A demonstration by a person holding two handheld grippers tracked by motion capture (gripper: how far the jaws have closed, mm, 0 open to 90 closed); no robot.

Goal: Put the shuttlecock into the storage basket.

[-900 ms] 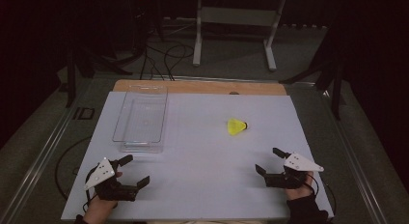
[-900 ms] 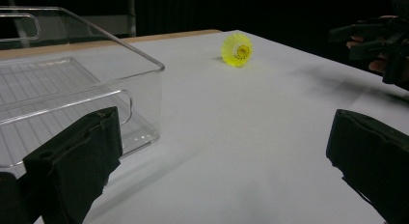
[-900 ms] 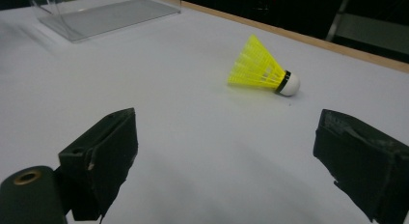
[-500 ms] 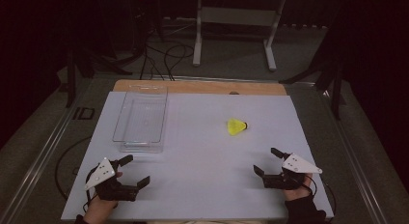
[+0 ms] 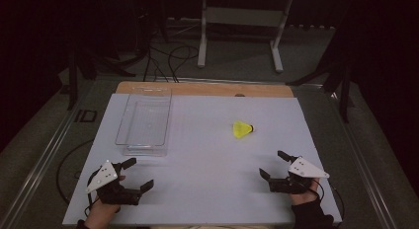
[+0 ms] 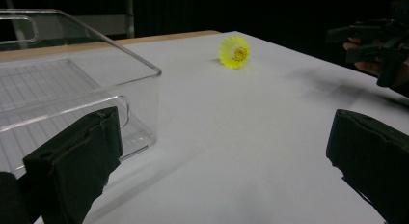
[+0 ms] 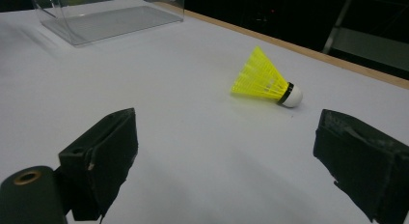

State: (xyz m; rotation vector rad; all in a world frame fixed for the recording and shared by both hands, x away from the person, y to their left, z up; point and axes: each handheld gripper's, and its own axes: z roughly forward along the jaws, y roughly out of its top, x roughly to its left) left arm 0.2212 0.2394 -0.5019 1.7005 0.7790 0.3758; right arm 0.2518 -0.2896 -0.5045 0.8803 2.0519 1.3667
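A yellow shuttlecock (image 5: 242,130) with a white cork lies on its side on the white table top (image 5: 207,155), right of centre. It also appears as the shuttlecock (image 7: 266,82) ahead of my right jaws and as the shuttlecock (image 6: 234,52) far off, skirt facing the camera. A clear plastic bin (image 5: 145,120) stands empty at the left; the bin (image 6: 62,89) is just in front of my left jaws. My left gripper (image 5: 138,174) rests open near the front left edge. My right gripper (image 5: 274,165) is open near the front right, below the shuttlecock, holding nothing.
A wooden strip (image 5: 207,89) runs along the table's far edge. Beyond it stand a white metal frame (image 5: 242,26) and cables on a dark floor. Metal rails (image 5: 44,155) flank the table at both sides.
My right gripper has drifted slightly left and forward. The left gripper, bin and shuttlecock have stayed put.
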